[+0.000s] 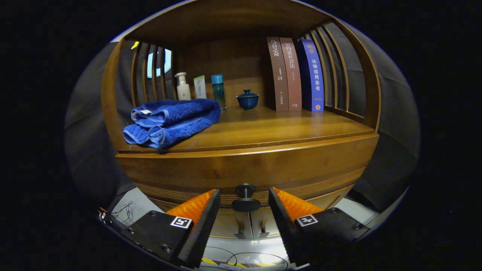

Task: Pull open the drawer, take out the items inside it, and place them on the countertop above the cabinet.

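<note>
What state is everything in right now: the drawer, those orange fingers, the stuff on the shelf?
Drawer: closed.
Drawer knob: between the fingers, not gripped.
Gripper: fingers open, either side of the knob.
Blue towel: folded, lying on the countertop.
Lidded cup: lid on, upright.
Books: standing upright, closed.
Bottles: upright, capped.

well beyond the gripper, fingers apart and flanking the drawer knob without touching: three upright books. on the blue book, white vertical chinese characters down the spine, legible as 法律适用全书. on the two brown books beside it, pale vertical characters, too small to read surely. on the black finger mounts, square black-and-white coded markers, no letters or numbers.
</note>
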The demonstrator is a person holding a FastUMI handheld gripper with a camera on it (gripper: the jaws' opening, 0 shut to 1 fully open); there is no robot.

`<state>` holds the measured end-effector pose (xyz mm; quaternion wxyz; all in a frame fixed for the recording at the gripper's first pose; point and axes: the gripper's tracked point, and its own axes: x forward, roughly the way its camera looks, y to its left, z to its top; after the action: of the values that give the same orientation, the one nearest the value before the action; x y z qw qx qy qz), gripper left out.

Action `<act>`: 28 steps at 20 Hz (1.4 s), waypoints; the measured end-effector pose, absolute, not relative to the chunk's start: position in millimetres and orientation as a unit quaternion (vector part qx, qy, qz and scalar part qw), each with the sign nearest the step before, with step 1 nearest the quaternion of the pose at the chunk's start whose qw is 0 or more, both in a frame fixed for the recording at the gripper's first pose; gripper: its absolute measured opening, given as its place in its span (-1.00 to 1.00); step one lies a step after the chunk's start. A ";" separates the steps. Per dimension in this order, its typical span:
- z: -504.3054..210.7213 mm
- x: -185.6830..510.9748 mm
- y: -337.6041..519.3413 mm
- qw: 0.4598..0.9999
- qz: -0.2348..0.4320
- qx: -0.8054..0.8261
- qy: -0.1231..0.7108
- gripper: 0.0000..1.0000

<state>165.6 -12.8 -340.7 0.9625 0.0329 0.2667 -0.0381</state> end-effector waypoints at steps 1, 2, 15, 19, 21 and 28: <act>-348.8 167.3 -13.4 0.960 -0.039 0.031 0.274 0.64; -352.8 165.9 -16.0 0.958 -0.045 0.025 0.284 0.63; -360.9 155.6 -16.6 0.951 -0.035 -0.008 0.309 -0.17; -357.9 130.6 -15.0 0.947 -0.032 -0.007 0.318 -0.17; -355.8 113.3 -13.8 0.946 -0.031 -0.004 0.324 -0.17; -347.0 51.3 -12.9 0.939 -0.026 0.002 0.342 -0.17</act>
<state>51.3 -12.9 -347.0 0.9393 0.0018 0.3421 -0.0264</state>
